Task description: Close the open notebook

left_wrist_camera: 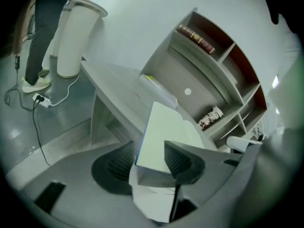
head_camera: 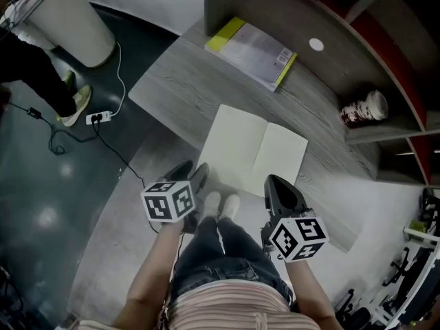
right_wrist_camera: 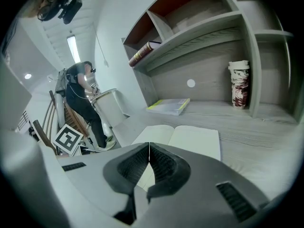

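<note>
The open notebook (head_camera: pixel 254 150) lies flat on the grey desk (head_camera: pixel 180 81), its blank pages up. My left gripper (head_camera: pixel 194 177) hovers at the notebook's near left corner, jaws open. In the left gripper view the notebook (left_wrist_camera: pixel 164 129) has that corner showing between the spread jaws of the left gripper (left_wrist_camera: pixel 149 148), and the pads do not press on it. My right gripper (head_camera: pixel 282 188) sits at the near right edge of the notebook. In the right gripper view the right gripper (right_wrist_camera: pixel 149 148) has its tips touching, shut and empty, just short of the notebook (right_wrist_camera: pixel 192 139).
A yellow-edged book (head_camera: pixel 253 52) lies further back on the desk. A patterned cup (head_camera: pixel 364 108) stands on a shelf to the right. On the floor at left are a white bin (head_camera: pixel 69 19), a power strip (head_camera: pixel 98 117) with cable, and a person's legs (head_camera: pixel 41 81).
</note>
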`<state>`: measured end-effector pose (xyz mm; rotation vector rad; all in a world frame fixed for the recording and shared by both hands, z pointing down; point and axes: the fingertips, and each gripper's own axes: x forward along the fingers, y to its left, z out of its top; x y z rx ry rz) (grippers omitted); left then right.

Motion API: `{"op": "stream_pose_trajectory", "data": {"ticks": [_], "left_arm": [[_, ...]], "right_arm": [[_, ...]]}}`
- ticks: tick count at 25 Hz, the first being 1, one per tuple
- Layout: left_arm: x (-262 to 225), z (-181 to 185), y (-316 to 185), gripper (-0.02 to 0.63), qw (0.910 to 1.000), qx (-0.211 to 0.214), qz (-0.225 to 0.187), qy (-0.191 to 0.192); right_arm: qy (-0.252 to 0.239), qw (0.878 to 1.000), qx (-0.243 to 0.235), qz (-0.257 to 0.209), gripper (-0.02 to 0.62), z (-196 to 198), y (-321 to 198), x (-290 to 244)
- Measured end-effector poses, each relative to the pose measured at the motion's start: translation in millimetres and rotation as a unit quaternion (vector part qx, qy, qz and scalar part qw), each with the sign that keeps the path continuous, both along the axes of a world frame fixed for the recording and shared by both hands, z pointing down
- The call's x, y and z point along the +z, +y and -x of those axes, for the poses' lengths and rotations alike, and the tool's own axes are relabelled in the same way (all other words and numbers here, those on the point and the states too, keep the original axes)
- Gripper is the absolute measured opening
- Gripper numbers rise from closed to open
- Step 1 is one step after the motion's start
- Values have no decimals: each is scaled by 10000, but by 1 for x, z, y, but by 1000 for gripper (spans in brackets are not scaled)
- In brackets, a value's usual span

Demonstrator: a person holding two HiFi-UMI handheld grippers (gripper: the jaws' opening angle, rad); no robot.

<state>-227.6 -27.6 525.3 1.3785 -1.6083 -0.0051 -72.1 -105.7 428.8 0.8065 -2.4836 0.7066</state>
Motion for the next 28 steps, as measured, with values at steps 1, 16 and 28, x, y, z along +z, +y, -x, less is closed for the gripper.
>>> {"op": "stream_pose_trajectory", "data": {"ticks": [1, 16, 28], "left_arm": [[2, 0, -1, 175, 10000, 19, 9, 78], [22, -3, -8, 158, 9964, 419, 139, 725], [1, -2, -8, 74, 9961, 773, 261, -338]], "right_arm": [[17, 10000, -8, 12, 9, 1, 0, 1], [157, 9998, 60, 119, 9, -2, 3, 9], [116, 9998, 127, 64, 9, -7, 6, 5]]}}
